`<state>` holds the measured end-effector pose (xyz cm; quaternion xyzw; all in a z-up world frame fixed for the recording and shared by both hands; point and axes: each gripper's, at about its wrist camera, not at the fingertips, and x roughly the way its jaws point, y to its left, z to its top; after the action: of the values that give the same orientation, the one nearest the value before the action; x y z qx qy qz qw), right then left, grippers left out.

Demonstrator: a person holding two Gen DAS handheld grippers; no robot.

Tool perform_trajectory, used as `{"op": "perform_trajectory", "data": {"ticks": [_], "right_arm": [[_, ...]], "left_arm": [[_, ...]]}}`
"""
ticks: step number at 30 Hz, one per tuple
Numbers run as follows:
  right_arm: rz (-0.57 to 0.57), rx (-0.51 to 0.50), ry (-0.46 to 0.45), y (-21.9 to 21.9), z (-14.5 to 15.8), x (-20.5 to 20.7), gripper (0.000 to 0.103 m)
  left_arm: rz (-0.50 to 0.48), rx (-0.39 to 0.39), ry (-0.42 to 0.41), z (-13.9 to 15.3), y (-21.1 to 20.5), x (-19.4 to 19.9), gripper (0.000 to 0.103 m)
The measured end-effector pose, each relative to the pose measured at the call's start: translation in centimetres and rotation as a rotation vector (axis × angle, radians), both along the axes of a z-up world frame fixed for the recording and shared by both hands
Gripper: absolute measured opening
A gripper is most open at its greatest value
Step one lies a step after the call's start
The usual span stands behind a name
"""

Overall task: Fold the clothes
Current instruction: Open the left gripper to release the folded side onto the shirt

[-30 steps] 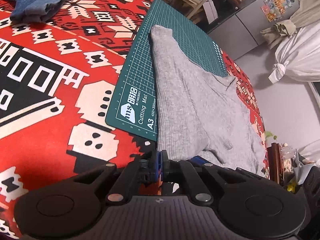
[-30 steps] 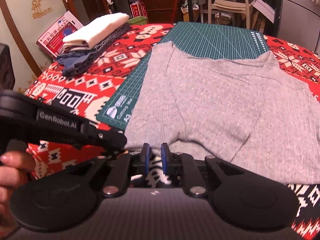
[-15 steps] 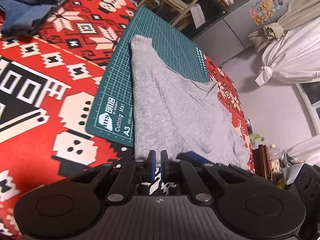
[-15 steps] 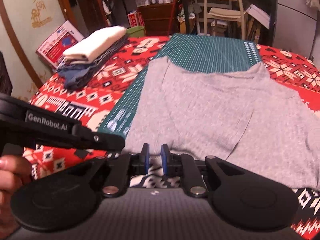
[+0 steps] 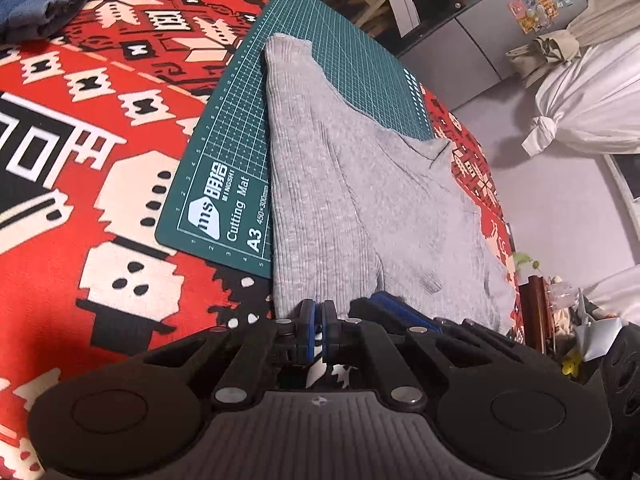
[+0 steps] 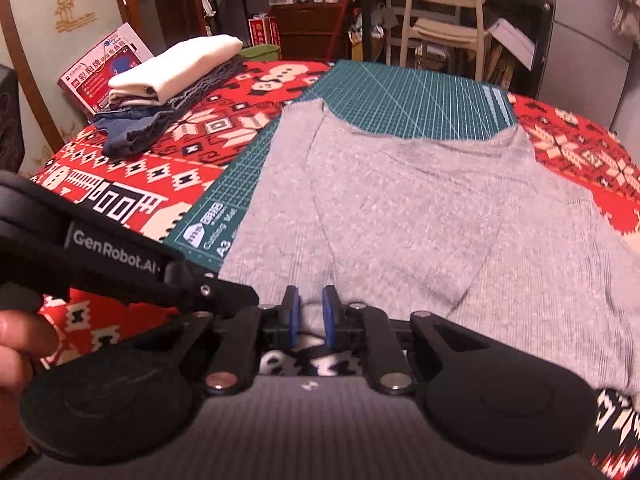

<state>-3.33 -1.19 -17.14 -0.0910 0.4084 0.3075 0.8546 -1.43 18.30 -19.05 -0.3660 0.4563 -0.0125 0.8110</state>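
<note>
A grey ribbed garment (image 5: 360,200) (image 6: 400,208) lies flat, partly on a green cutting mat (image 5: 224,184) (image 6: 420,96), one side folded inward. My left gripper (image 5: 319,318) is shut at the garment's near left hem corner, the cloth edge running in under its tips. From the right wrist view its black body (image 6: 240,300) meets that same corner. My right gripper (image 6: 311,316) sits just to the right on the near hem, its blue pads a little apart with grey cloth bunched between them. One of its blue fingers (image 5: 404,312) shows in the left wrist view.
A red patterned tablecloth (image 5: 80,120) covers the table. A stack of folded clothes (image 6: 168,80) sits at the far left, a boxed item (image 6: 100,76) behind it. A chair (image 6: 444,8) and shelves stand beyond the table. A person's hand (image 6: 20,344) holds the left gripper.
Both grippers stay at the near hem. Grey cloth now fills the gap between the right pads, where the tablecloth pattern showed before.
</note>
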Motion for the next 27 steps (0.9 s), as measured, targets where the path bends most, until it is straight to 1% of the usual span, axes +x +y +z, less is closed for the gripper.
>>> {"op": "perform_trajectory", "data": {"ticks": [3,4,5,7,8,9,11,12,13,14,15,17,20,22,26,27], "right_arm": [[-0.014,0.001,0.012,-0.6,0.3,-0.4,0.021],[-0.024,0.003,0.014,-0.8,0.4,-0.5,0.025],[-0.036,0.005,0.013,-1.1,0.6,-0.6,0.032],[-0.058,0.010,0.009,-1.7,1.0,-0.8,0.037],[-0.065,0.015,0.008,-2.1,1.2,-0.8,0.040],[-0.073,0.017,0.006,-2.4,1.4,-0.8,0.042],[-0.091,0.016,0.000,-3.1,1.6,-0.8,0.048],[-0.099,0.014,-0.002,-3.4,1.6,-0.8,0.050],[-0.110,0.011,-0.001,-3.7,1.6,-0.7,0.055],[-0.121,0.007,0.001,-4.0,1.6,-0.6,0.061],[-0.131,0.004,0.002,-4.3,1.6,-0.5,0.064],[-0.158,-0.001,-0.005,-5.0,1.5,-0.6,0.075],[-0.211,0.009,-0.027,-6.2,1.5,-0.8,0.101],[-0.235,0.016,-0.028,-6.9,1.4,-0.8,0.102],[-0.277,-0.006,-0.017,-7.6,1.3,-0.5,0.102],[-0.284,-0.009,-0.017,-7.8,1.3,-0.4,0.102]], "left_arm": [[-0.008,0.004,0.002,0.4,-0.3,-0.2,0.008],[-0.016,0.026,-0.002,0.7,-0.6,-0.3,0.009],[-0.023,0.048,-0.005,1.0,-0.8,-0.3,0.012],[-0.042,0.108,-0.013,1.8,-1.5,-0.4,0.021],[-0.051,0.136,-0.018,2.1,-1.9,-0.4,0.030],[-0.061,0.157,-0.024,2.4,-2.2,-0.5,0.037],[-0.080,0.197,-0.033,2.9,-2.9,-0.6,0.043],[-0.088,0.214,-0.034,3.0,-3.2,-0.7,0.047],[-0.097,0.231,-0.035,3.1,-3.4,-0.8,0.050],[-0.105,0.247,-0.036,3.2,-3.7,-0.8,0.056],[-0.107,0.245,-0.035,3.2,-3.8,-0.9,0.059],[-0.111,0.241,-0.033,3.3,-3.9,-1.1,0.060],[-0.106,0.205,-0.026,3.2,-3.5,-1.3,0.067],[-0.095,0.226,-0.023,3.4,-3.6,-1.4,0.067],[-0.091,0.286,-0.029,3.9,-4.0,-1.7,0.067],[-0.091,0.291,-0.030,4.0,-4.0,-1.7,0.068]]}}
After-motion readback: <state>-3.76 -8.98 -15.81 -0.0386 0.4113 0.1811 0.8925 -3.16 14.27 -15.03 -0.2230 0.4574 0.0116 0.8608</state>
